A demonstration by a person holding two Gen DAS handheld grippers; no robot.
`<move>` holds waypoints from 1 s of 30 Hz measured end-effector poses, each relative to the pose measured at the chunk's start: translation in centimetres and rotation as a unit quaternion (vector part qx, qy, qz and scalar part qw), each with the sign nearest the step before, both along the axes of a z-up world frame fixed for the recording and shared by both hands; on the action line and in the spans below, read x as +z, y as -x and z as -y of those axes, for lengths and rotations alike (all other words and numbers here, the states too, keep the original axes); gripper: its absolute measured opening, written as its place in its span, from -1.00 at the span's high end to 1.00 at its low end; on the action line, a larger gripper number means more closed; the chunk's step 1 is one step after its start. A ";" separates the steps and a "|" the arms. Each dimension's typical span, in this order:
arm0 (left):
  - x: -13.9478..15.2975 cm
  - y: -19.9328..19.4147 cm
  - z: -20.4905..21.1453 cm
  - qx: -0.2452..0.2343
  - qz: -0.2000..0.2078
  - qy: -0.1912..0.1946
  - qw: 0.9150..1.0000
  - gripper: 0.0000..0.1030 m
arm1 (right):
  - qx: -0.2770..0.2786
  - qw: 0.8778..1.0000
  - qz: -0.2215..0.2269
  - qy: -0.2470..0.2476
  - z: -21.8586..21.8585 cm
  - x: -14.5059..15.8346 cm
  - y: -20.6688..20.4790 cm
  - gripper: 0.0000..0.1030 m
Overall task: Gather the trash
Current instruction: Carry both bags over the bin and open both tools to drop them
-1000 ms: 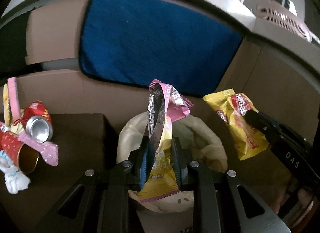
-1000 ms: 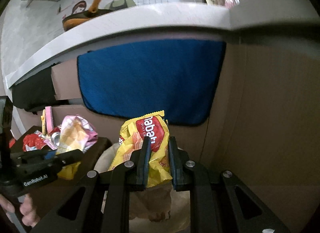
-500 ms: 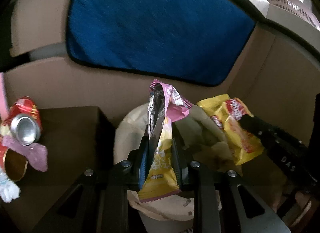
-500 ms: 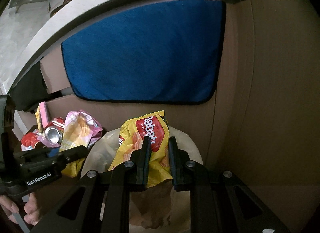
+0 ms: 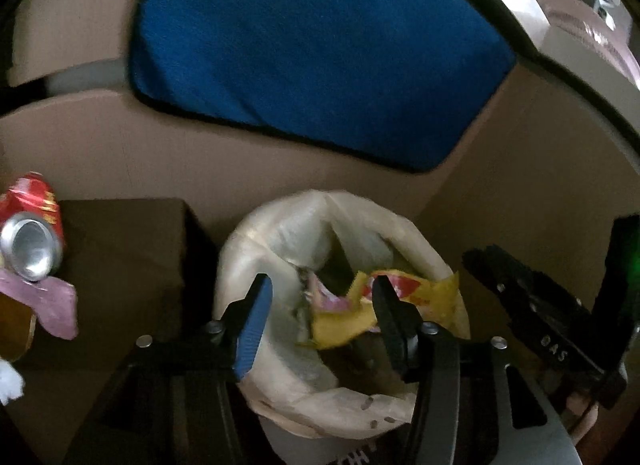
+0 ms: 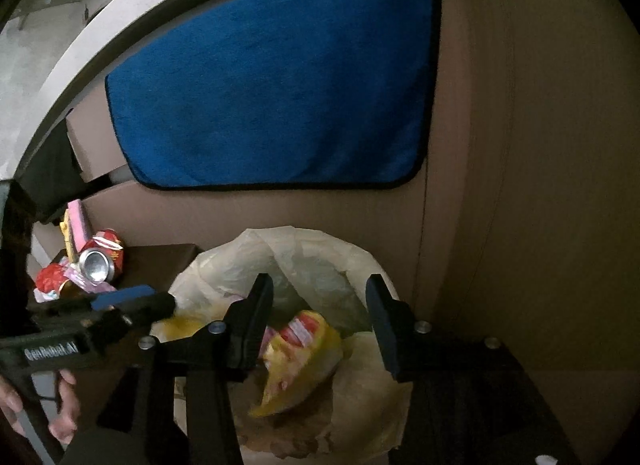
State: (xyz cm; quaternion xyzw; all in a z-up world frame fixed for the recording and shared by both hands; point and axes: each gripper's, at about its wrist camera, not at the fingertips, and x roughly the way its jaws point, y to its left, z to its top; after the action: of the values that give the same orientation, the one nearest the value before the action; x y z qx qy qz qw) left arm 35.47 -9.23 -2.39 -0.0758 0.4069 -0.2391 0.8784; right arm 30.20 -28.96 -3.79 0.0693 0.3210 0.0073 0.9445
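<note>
A bin lined with a pale plastic bag (image 5: 256, 249) (image 6: 320, 253) stands against the cardboard wall. My left gripper (image 5: 320, 293) hovers over its mouth, jaws opening, nothing pressed between them. The pink and yellow wrapper (image 5: 324, 297) lies loose inside the bag. My right gripper (image 6: 320, 293) is also above the bin, jaws opening and empty. The yellow and red wafer packet (image 6: 296, 361) (image 5: 404, 289) drops inside the bag below it. Each gripper shows at the edge of the other's view: the right gripper (image 5: 532, 305) and the left gripper (image 6: 120, 301).
A crushed red can (image 5: 32, 241) (image 6: 100, 257) lies with a pink wrapper (image 5: 52, 301) and other litter on a dark brown box (image 5: 128, 249) left of the bin. A blue towel (image 6: 272, 81) hangs on the cardboard wall behind. A person's hand (image 6: 64, 405) holds the left gripper.
Both grippers opened and let go of their wrappers, which fell into the bag. Both moved lower and closer over the bin.
</note>
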 end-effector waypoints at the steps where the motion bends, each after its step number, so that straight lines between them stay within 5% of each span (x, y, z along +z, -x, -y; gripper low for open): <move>1: 0.4 0.0 -0.6 0.008 0.005 -0.001 1.000 -0.05 | -0.001 1.000 0.001 0.002 0.1 0.0 0.2 0.11; 8: 2.2 1.7 -8.2 0.090 0.038 -0.023 0.995 -0.05 | -0.013 1.000 0.019 0.006 -0.2 1.2 1.3 0.11; 19: 3.8 7.1 -25.7 0.223 0.069 -0.025 0.972 -0.05 | 0.038 0.998 0.053 -0.017 -6.4 3.7 1.7 0.11; 26: 0.6 8.1 -32.2 0.256 0.024 0.029 0.966 -0.05 | 0.096 0.994 0.050 0.002 -13.7 3.8 1.1 0.11; 30: -0.4 7.4 -32.4 0.251 -0.003 0.073 0.965 -0.05 | 0.113 0.992 0.044 0.016 -16.5 3.3 0.2 0.11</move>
State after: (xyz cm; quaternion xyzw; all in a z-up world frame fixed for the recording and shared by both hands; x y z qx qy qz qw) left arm 28.12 23.16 -2.84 -0.2398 0.3593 -0.0400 0.9010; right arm 29.97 -12.47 -0.53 0.0173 0.2845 0.1118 0.9520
